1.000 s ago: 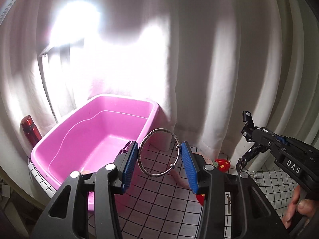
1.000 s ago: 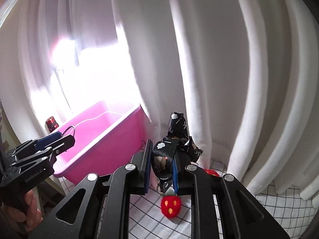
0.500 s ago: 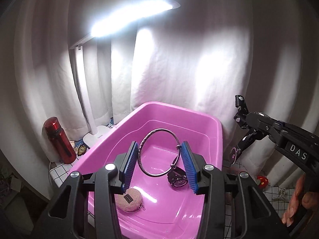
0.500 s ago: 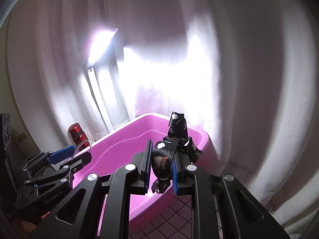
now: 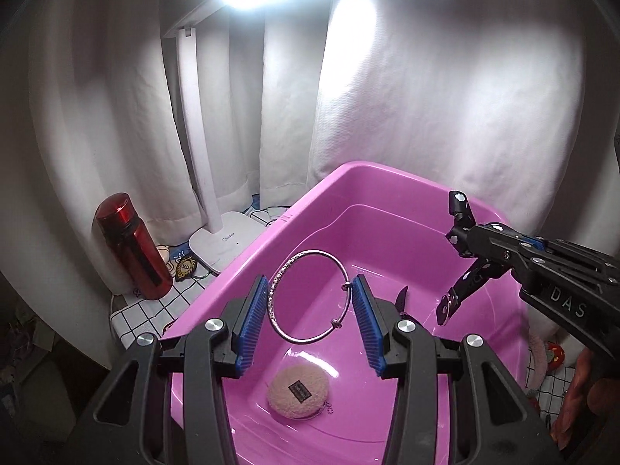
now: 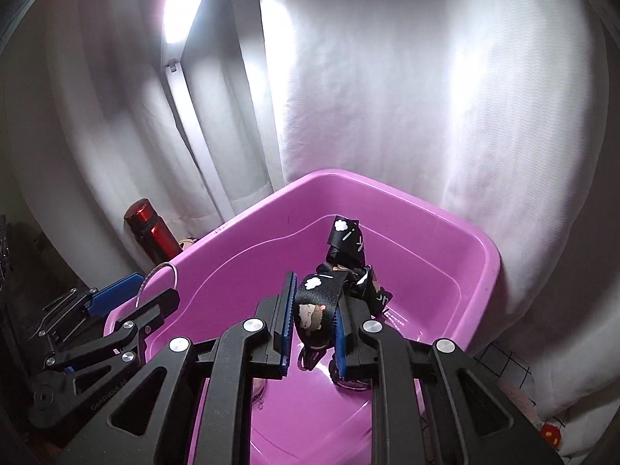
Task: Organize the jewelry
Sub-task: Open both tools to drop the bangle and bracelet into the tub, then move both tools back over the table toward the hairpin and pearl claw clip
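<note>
My left gripper is shut on a silver bangle and holds it above the pink tub. My right gripper is shut on a black printed strap with white clouds and a cartoon figure, also held over the tub. The right gripper shows at the right of the left wrist view, its strap hanging down. The left gripper shows at the left of the right wrist view. A round beige pouch lies on the tub floor.
A red bottle and a white desk lamp base stand left of the tub on a grid-pattern cloth. White curtains hang close behind. A red strawberry-like item lies right of the tub.
Both grippers have swung left and over the pink tub with their loads. The tub interior and the beige pouch now fill the lower view.
</note>
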### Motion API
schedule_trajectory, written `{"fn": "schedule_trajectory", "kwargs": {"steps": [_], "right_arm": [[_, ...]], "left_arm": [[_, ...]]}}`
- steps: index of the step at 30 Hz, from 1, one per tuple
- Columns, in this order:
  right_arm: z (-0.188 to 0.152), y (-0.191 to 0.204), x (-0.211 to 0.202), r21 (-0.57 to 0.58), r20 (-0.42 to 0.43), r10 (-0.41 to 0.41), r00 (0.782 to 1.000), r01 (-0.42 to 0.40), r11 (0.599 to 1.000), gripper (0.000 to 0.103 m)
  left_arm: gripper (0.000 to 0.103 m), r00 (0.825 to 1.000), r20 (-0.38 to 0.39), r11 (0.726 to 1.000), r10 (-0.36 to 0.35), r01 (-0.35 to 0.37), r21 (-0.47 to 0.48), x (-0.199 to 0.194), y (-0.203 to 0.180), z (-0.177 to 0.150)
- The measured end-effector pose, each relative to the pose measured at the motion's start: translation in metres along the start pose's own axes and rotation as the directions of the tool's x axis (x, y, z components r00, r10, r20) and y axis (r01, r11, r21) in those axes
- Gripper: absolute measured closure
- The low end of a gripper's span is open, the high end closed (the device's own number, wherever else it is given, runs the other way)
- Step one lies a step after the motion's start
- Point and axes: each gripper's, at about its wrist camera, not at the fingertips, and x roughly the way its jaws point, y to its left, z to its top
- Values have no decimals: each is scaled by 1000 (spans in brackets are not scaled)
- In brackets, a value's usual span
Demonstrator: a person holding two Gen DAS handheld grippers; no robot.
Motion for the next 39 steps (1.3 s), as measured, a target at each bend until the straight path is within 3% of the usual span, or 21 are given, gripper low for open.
{"fn": "schedule_trajectory", "kwargs": {"steps": [16,18,19,20,22,25,39], "right_arm": [[5,-8,64,63,-229,-77,970,94,994,84],[5,-10,67,75,-244,-82,966,103,992,61],[5,-10,66,78,-240,-87,967,109,991,42],[5,-11,65,80,-235,-94,967,115,990,38],[5,-12,64,87,-239,-86,967,110,990,38],[6,-11,64,84,-250,-96,964,120,989,37],[1,-12,48,106,-227,-82,971,109,988,33]], "left_arm": [[58,989,-145,999,26,-30,-22,33,15,-7],[56,987,-157,999,36,-41,-27,35,17,-7],[46,986,-160,998,44,-49,-27,35,19,-7],[27,986,-158,998,52,-57,-29,34,20,-7],[16,989,-138,997,57,-63,-40,29,23,-6],[13,988,-141,996,71,-77,-38,26,25,-4],[11,988,-142,997,55,-64,-54,8,25,-8]]}}
